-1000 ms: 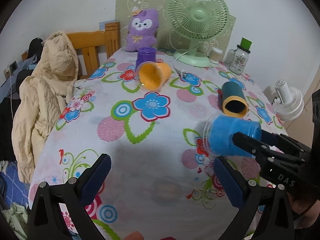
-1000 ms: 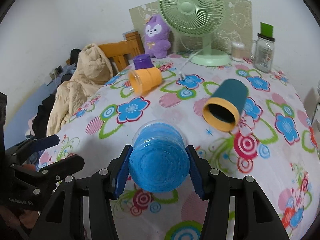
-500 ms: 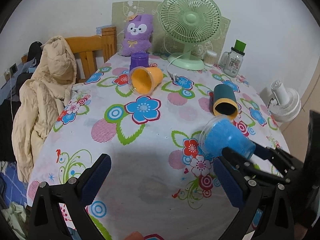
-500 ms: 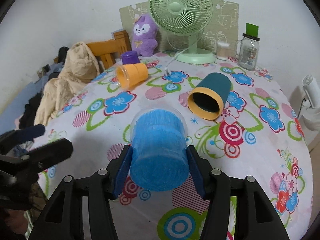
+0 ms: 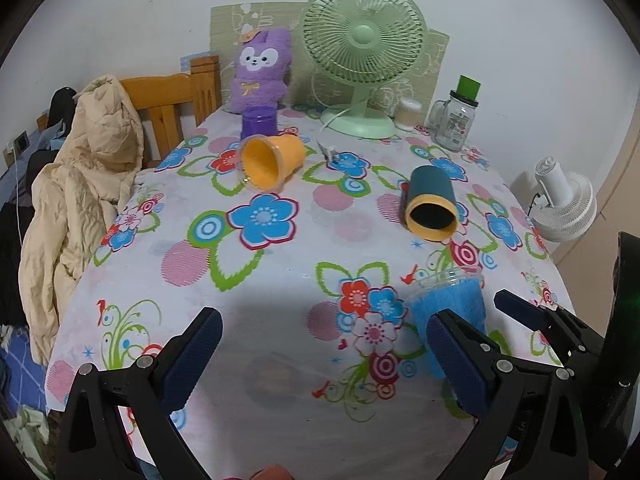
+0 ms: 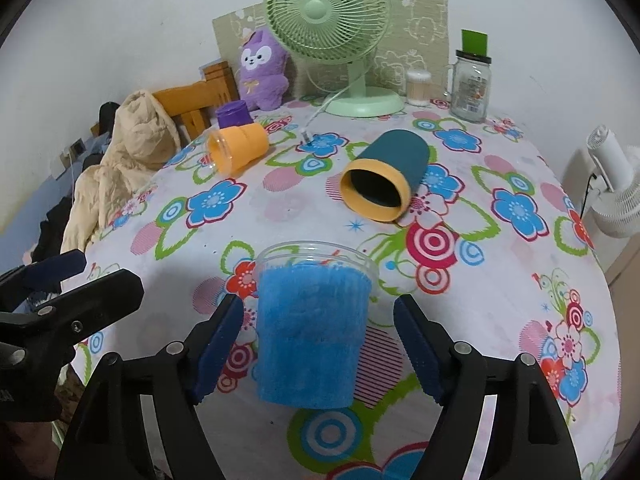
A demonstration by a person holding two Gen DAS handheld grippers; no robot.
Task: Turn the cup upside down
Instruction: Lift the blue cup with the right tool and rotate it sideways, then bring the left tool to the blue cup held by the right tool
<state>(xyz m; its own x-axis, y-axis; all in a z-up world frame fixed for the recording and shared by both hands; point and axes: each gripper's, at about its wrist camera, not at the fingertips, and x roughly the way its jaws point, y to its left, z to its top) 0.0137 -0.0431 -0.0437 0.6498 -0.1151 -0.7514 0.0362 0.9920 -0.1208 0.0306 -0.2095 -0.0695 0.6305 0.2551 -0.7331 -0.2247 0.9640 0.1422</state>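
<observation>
A fuzzy blue cup (image 6: 310, 332) with a clear rim stands on the flowered tablecloth with its mouth down and its base toward me. My right gripper (image 6: 318, 344) is open, its blue pads apart from the cup on both sides. The cup also shows in the left wrist view (image 5: 450, 312), behind my left gripper's right finger. My left gripper (image 5: 324, 356) is open and empty over the table's near edge.
A teal cup with a yellow rim (image 6: 384, 176) and an orange cup (image 6: 238, 148) lie on their sides farther back. A purple cup (image 6: 234, 114), plush toy (image 6: 262, 70), green fan (image 6: 332, 12) and glass jar (image 6: 472, 84) stand at the back. A coat-draped chair (image 5: 80, 168) is at the left.
The right gripper turned the blue cup from lying sideways to mouth-down on the table, then opened and let go of it. The left gripper stayed open and drew back slightly.
</observation>
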